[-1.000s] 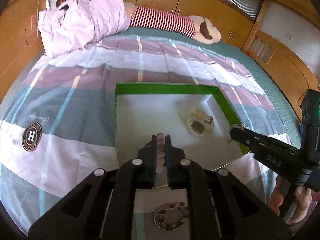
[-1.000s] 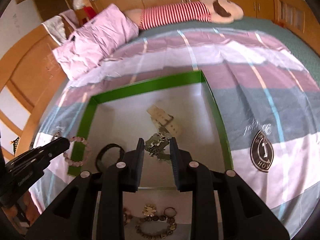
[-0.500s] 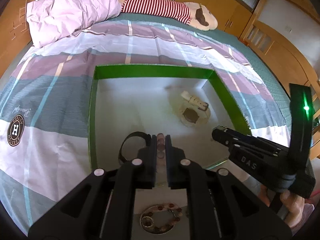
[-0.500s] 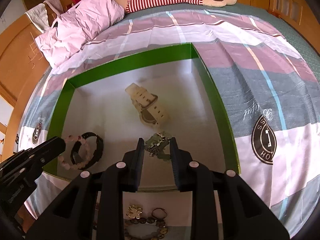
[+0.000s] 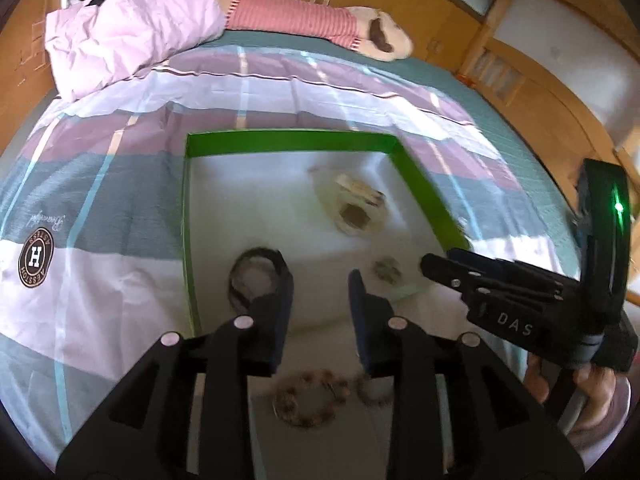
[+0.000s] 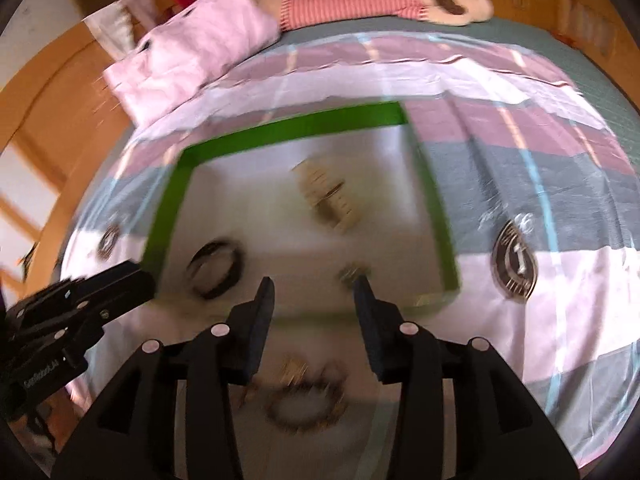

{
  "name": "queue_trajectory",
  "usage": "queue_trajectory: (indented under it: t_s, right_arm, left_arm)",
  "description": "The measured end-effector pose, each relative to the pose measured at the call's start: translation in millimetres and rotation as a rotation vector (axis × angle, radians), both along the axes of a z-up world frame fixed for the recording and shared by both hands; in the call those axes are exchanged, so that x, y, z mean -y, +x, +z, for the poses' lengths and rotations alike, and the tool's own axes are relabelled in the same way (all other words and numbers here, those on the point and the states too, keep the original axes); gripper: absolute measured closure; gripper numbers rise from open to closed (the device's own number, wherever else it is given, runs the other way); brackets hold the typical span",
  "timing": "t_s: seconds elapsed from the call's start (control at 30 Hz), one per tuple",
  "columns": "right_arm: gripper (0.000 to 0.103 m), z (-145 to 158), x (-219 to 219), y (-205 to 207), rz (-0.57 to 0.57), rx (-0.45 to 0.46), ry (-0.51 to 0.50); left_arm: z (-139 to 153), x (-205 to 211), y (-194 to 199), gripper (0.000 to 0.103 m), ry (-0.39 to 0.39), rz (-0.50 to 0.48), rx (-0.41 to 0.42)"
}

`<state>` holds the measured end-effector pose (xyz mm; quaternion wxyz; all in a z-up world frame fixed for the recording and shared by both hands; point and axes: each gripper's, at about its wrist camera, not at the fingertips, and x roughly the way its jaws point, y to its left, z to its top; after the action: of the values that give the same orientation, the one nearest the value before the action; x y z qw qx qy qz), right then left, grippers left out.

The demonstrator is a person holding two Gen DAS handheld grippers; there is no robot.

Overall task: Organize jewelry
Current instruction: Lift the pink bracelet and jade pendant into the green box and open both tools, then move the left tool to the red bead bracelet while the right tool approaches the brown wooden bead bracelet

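Nearest, loose pieces not yet sorted lie on the bed: a beaded ring and a smaller cluster, just short of the green-walled box.

Left gripper: fingers spread, having just been opening, nothing between them. The dark bracelet lies on the box floor beside the left finger, apparently released.

Right gripper: fingers likewise spread and just opened, empty. The small brooch rests on the box floor at the right fingertip.

Farther in, a cream watch sits mid-box.

Judgement: both drops look complete. Keep the fingers apart while drawing back over the near wall, so nothing snags and drags out.

Clearance: the box floor is largely open at the far left corner. The two grippers work close together; the bed beyond is free.
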<state>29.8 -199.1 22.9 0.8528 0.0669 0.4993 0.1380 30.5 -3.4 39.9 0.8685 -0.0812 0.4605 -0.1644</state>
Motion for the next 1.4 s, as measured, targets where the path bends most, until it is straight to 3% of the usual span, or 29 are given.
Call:
queue_trajectory:
  t_s: [0.1,0.17,0.33,0.4,0.57,0.63,0.7,0.93,1.1,1.27,1.4]
  right_arm:
    - [0.061,-6,-12,-16,0.054,-0.051,-0.06]
    - [0.061,-19,-10,-18,0.04,-0.093,-0.117]
    - [0.062,-60,-2,-11,0.021,-0.253,-0.13]
    - [0.062,-69,-4,-11,0.035,-0.293,-0.126]
    - [0.063,-88,-13,-15,0.073,-0.367,-0.145]
    - [0.081,-91,-16,-18,0.076,-0.353,-0.194]
    - [0.092,-87,-16,-20,0.083,-0.334,-0.199]
    - [0.092,-70,-4,-17,0.019,-0.274,-0.194]
    - [0.092,-72,3,-16,0.001,-0.297,-0.156]
    - [0.092,-75,10,-15,0.006,-0.294,-0.161]
    - [0.092,-78,16,-13,0.009,-0.303,-0.159]
  left_arm:
    - [-3,0,-14,0.07,-0.006,-0.053,-0.062]
    - [-13,0,-21,0.068,0.036,-0.057,-0.092]
    - [-63,-5,-21,0.068,0.151,0.004,-0.292]
    - [-71,-2,-20,0.068,0.191,0.011,-0.308]
    - [-78,9,-21,0.059,0.208,-0.006,-0.317]
    - [-83,12,-19,0.059,0.223,-0.004,-0.33]
    - [-88,12,-15,0.059,0.233,0.002,-0.344]
    - [-102,9,-9,0.059,0.257,0.04,-0.377]
    - [-101,4,-6,0.085,0.206,0.064,-0.376]
    - [-85,-11,-5,0.086,0.134,0.092,-0.341]
    - [-85,-8,-9,0.085,0.14,0.058,-0.344]
